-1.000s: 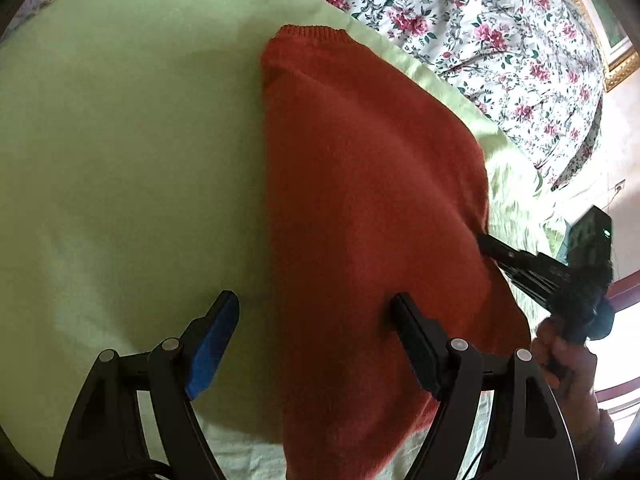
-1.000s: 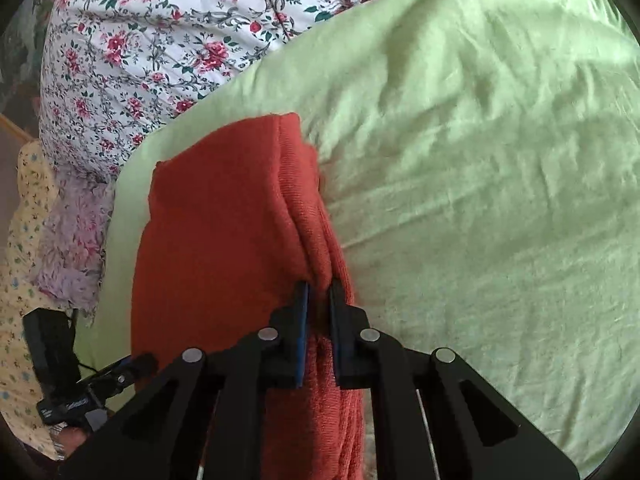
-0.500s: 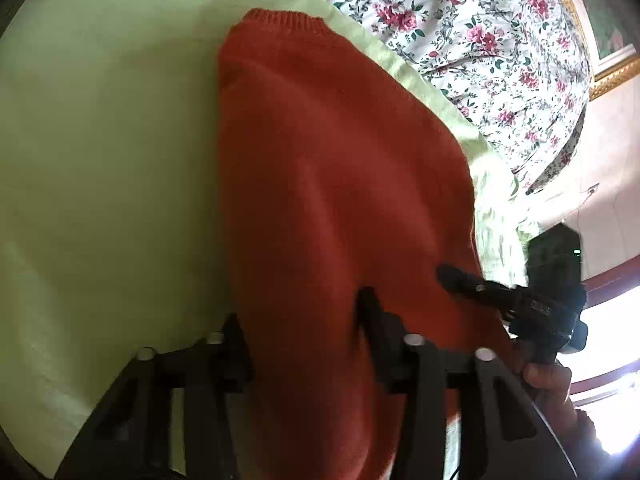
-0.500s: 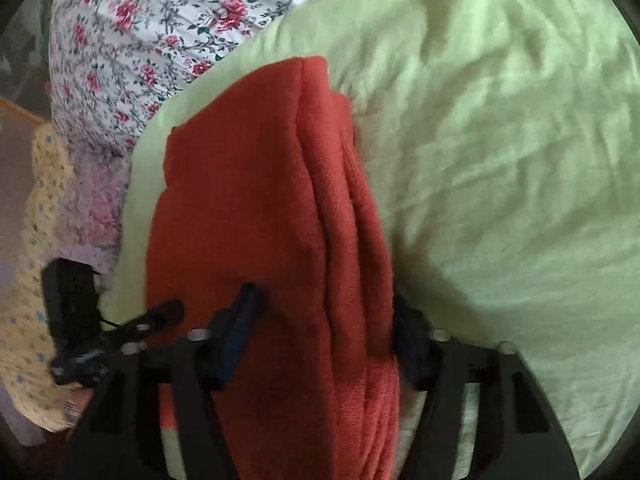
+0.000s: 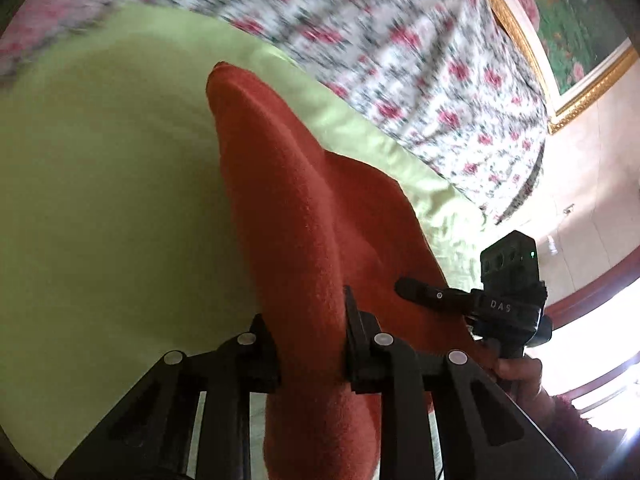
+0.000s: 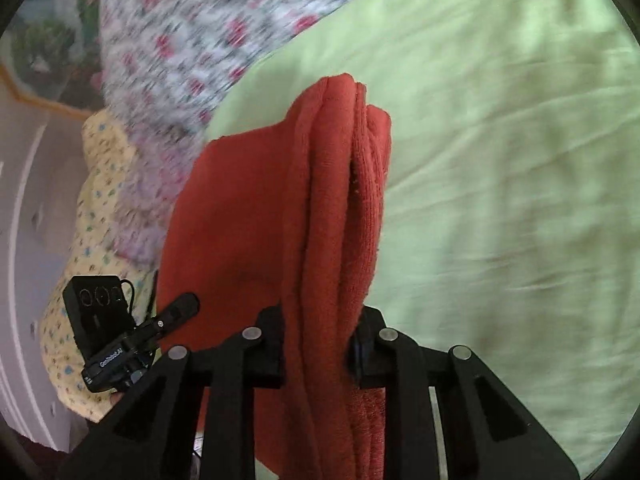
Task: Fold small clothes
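The letters "DAS" are being shown in white on the black body of the right gripper [image 5: 404, 286]; other print is being left unreadable.

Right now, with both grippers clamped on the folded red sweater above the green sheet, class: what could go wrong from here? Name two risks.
1. The right gripper pinches a thick stack of layers in the red sweater; an inner layer may slip out and undo the fold.
2. The left gripper holds a bunched ridge while the far end sags toward the green sheet, so the sweater could land creased or skewed when set down.
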